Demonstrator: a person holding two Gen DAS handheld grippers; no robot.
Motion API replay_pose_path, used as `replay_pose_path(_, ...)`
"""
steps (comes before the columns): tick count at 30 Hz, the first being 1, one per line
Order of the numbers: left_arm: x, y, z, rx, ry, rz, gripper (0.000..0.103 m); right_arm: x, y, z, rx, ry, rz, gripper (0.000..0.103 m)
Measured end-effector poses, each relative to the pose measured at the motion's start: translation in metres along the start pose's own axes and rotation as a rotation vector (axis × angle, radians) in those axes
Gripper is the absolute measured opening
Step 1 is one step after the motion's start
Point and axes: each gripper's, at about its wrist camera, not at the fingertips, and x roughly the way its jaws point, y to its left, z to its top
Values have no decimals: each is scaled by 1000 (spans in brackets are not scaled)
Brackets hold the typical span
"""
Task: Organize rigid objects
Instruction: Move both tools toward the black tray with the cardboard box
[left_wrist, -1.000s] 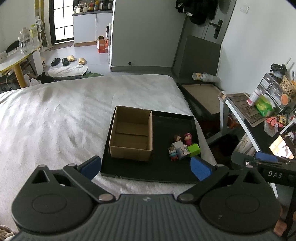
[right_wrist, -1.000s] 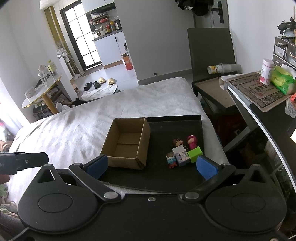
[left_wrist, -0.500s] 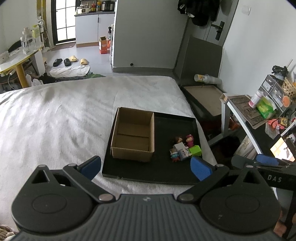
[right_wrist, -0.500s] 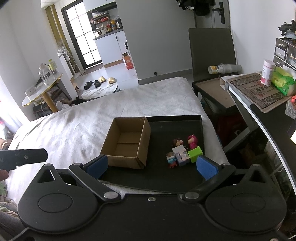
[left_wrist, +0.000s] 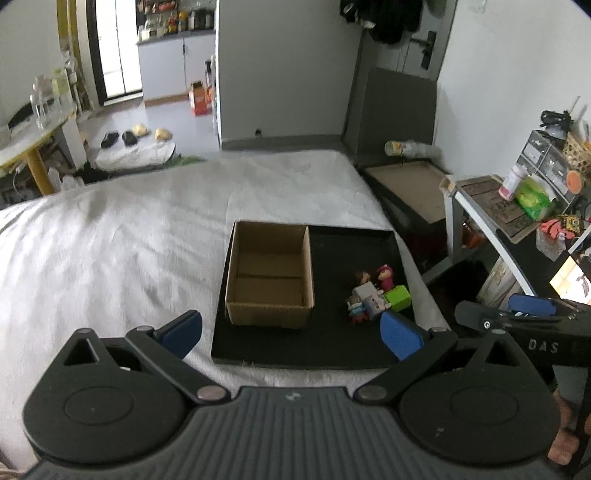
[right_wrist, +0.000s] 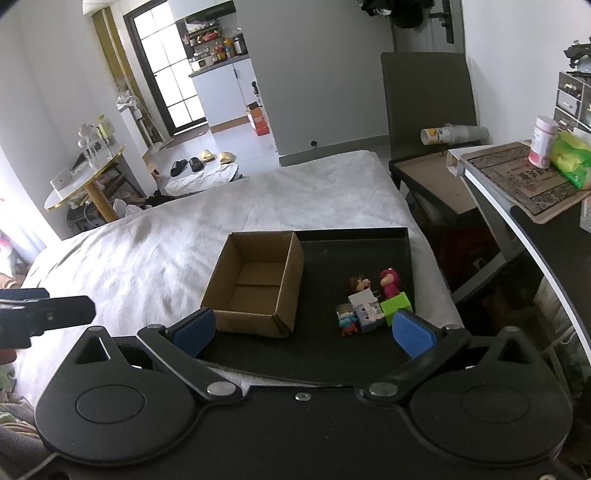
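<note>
So nothing's picked up yet. Both tongs are spread wide and empty: left gripper (left_wrist: 291, 331) and right gripper (right_wrist: 303, 332) hang over the near edge of the black tray (right_wrist: 325, 354). The toys sit in a tight huddle at the tray's right side: a green cube (right_wrist: 397, 305), a pink figurine (right_wrist: 388, 281), a brown-haired figurine (right_wrist: 357, 285), a little blue-and-red figure (right_wrist: 346, 320), and a white block (right_wrist: 364, 298) jammed in the middle. The cardboard box (right_wrist: 255, 284) is open and empty on the tray's left, well apart from them.

My take: go in with the right one and take an outer piece first, probably the green cube or the blue-and-red figure, since they're touching and a sloppy close would knock the neighbours over. Pinching flat faces should be easier than round heads.

The tray rests on a bed with a white cover (left_wrist: 122, 243), so it's soft underneath; I'd avoid pressing down. Beyond it there's a desk (right_wrist: 517, 192) on the right and a round table (right_wrist: 81, 177) back left.
</note>
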Motion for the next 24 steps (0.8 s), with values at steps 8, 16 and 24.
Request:
replay_pose_path(8, 18, 6, 9, 20, 0, 10, 102, 17, -4, 1, -27, 22, 2, 103)
replay_pose_path(16, 51, 13, 14, 38, 34, -3, 102, 41, -22, 0, 23, 53, 15, 103)
replay_pose_path(24, 83, 25, 29, 22, 35, -8, 102, 73, -30, 2, 17, 99, -6, 103)
